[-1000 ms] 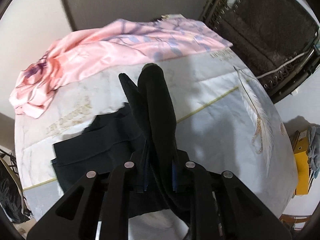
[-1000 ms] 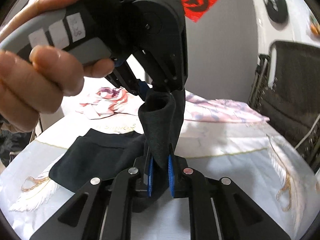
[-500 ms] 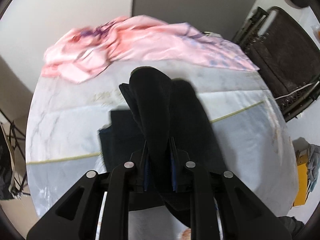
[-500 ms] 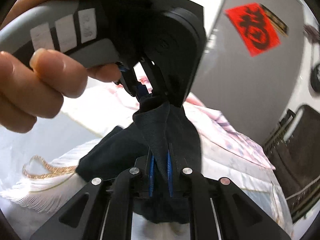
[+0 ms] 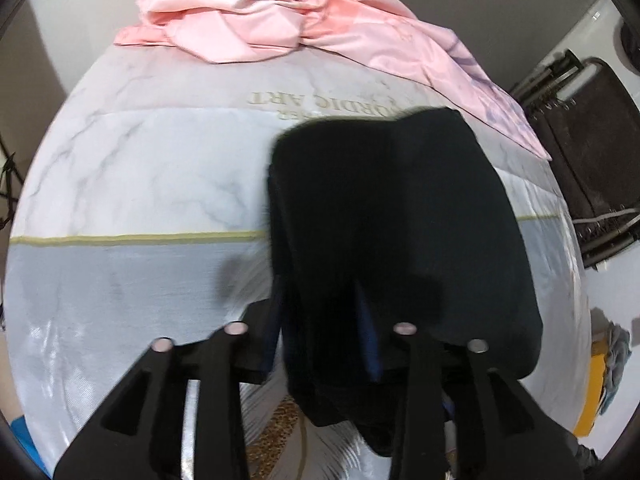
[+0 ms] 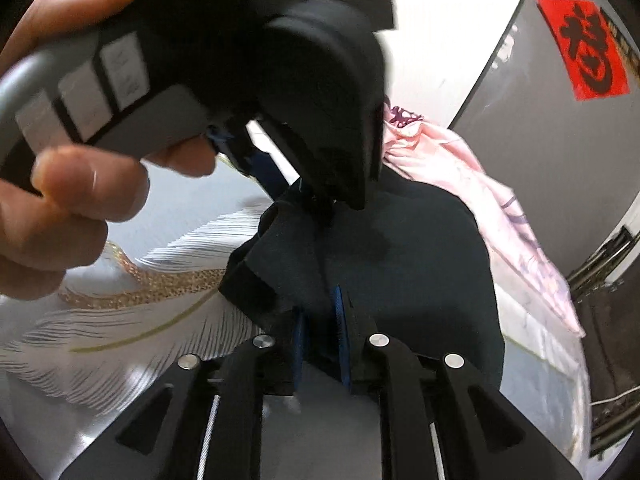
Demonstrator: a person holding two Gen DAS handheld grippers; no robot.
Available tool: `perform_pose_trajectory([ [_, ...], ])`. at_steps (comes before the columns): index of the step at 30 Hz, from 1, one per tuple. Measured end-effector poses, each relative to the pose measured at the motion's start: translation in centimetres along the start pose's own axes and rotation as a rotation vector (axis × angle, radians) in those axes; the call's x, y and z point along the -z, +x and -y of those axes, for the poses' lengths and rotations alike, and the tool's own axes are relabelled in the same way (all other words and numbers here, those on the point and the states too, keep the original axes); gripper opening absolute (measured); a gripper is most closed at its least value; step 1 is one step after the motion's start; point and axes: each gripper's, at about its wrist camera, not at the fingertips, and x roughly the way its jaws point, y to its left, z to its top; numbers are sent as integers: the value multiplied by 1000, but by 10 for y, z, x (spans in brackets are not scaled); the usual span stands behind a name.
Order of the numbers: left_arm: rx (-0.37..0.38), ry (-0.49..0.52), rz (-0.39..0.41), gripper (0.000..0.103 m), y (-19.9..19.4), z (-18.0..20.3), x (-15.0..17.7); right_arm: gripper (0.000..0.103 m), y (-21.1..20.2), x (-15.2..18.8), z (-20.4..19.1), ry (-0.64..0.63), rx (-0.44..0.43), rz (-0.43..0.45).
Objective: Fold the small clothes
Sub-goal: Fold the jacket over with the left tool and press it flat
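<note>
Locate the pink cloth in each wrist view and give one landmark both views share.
Left wrist: the pink cloth lies crumpled along the far edge of the table, top centre, trailing right.
Right wrist: it runs down the right side, behind the black garment.
Shared landmark: the black garment, beside the cloth in both views.

I count one black garment point(image 5: 392, 216) between my jaws, one pink cloth point(image 5: 304, 28) beyond them, two grippers, one hand point(image 6: 68, 184)

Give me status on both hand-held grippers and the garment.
Left hand-held gripper and right hand-held gripper both shut on black garment. Garment over marbled tablecloth. Pink cloth at far edge, not in way.
</note>
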Motion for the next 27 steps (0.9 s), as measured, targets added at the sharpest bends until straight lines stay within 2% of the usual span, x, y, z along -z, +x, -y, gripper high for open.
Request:
perform_pose_trajectory([
  [3, -13, -25, 50, 36, -18, -9, 3, 16, -17, 1, 23, 63, -114, 13],
  [5, -59, -9, 104, 35, -36, -9, 3, 16, -39, 2, 51, 164, -216, 73],
  [7, -111, 27, 149, 34, -48, 0, 1, 19, -57, -4, 71, 242, -218, 150],
  [9, -113, 66, 180, 34, -57, 14, -6, 18, -56, -17, 103, 341, -189, 165],
  [11, -110, 83, 205, 34, -59, 27, -14, 18, -33, -36, 133, 448, -164, 116],
  [13, -107, 83, 193, 34, -46, 37, -25, 14, -9, -49, 153, 519, -149, 75],
  [15, -115, 65, 106, 35, -12, 40, -35, 14, 35, -55, 168, 534, -172, -32],
  [16, -150, 63, 67, 37, 7, 41, -35, 12, 67, -52, 165, 524, -169, -148],
  [17, -194, 73, 95, 42, 17, 42, -32, 10, 88, -40, 165, 520, -159, -223],
  [18, -212, 92, 125, 42, 17, 45, -30, 10, 104, -31, 161, 510, -157, -253],
  [21, -210, 67, 99, 42, 10, 44, -33, 10, 100, -28, 157, 479, -154, -245],
  [23, -199, 44, 104, 34, -3, 42, -32, 8, 77, -34, 156, 449, -126, -207],
  [25, -154, 63, 164, 34, -28, 42, -19, 10, 53, -37, 166, 460, -190, -126],
  [27, -151, 71, 191, 41, -42, 41, -3, 10, 18, -24, 165, 471, -245, -43],
])
